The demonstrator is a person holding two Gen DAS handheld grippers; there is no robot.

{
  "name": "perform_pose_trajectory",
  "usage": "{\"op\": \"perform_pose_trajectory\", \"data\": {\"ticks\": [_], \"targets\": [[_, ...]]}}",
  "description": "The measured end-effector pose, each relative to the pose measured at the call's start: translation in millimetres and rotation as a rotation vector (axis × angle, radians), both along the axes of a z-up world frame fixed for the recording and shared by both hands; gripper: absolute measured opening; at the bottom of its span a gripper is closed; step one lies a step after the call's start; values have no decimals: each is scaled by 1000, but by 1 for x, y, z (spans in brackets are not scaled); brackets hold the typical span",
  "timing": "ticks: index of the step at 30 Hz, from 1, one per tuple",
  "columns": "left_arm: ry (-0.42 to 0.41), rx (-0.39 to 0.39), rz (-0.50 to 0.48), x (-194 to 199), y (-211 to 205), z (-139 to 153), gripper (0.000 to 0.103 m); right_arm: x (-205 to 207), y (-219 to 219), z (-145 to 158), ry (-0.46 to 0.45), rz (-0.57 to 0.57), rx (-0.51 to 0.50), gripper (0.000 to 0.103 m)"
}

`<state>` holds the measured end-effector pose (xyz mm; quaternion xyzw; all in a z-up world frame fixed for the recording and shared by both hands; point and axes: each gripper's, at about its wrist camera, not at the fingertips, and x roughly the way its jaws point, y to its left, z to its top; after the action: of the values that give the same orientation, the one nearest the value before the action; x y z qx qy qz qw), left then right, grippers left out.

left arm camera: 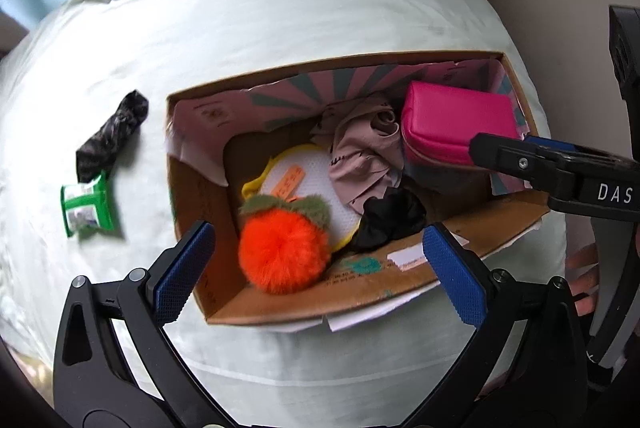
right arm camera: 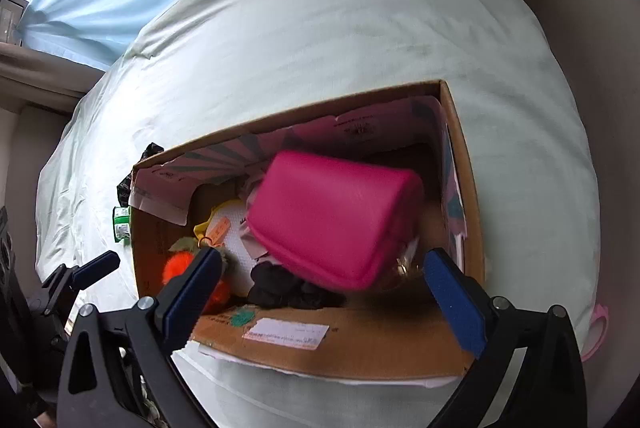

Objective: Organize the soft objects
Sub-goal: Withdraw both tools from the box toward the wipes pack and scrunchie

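Blue ribbed tongs [left arm camera: 320, 268], fluffy orange pompom [left arm camera: 282, 252], corrugated cardboard box [left arm camera: 440, 260]

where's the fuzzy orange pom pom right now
In the left wrist view the orange pom pom lies inside the cardboard box, at its near left end, beside the black scrunchie.

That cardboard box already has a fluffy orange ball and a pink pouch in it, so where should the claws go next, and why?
Probably the left claw, which is open and empty, should swing over to the dark rolled cloth lying on the bed left of the cardboard box. It looks soft and is not yet inside.
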<state>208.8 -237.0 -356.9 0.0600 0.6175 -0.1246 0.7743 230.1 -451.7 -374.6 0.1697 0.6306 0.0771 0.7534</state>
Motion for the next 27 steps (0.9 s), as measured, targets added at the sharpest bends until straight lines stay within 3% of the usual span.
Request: {"op": "perform_pose_trajectory", "data": {"ticks": [14, 27], "targets": [[-104, -44, 5, -28, 20, 63, 103, -30, 22, 59, -115, 41, -72, 101], [-291, -113, 102, -80, 106, 162, 103, -75, 80, 187, -374, 83, -177, 101]]}}
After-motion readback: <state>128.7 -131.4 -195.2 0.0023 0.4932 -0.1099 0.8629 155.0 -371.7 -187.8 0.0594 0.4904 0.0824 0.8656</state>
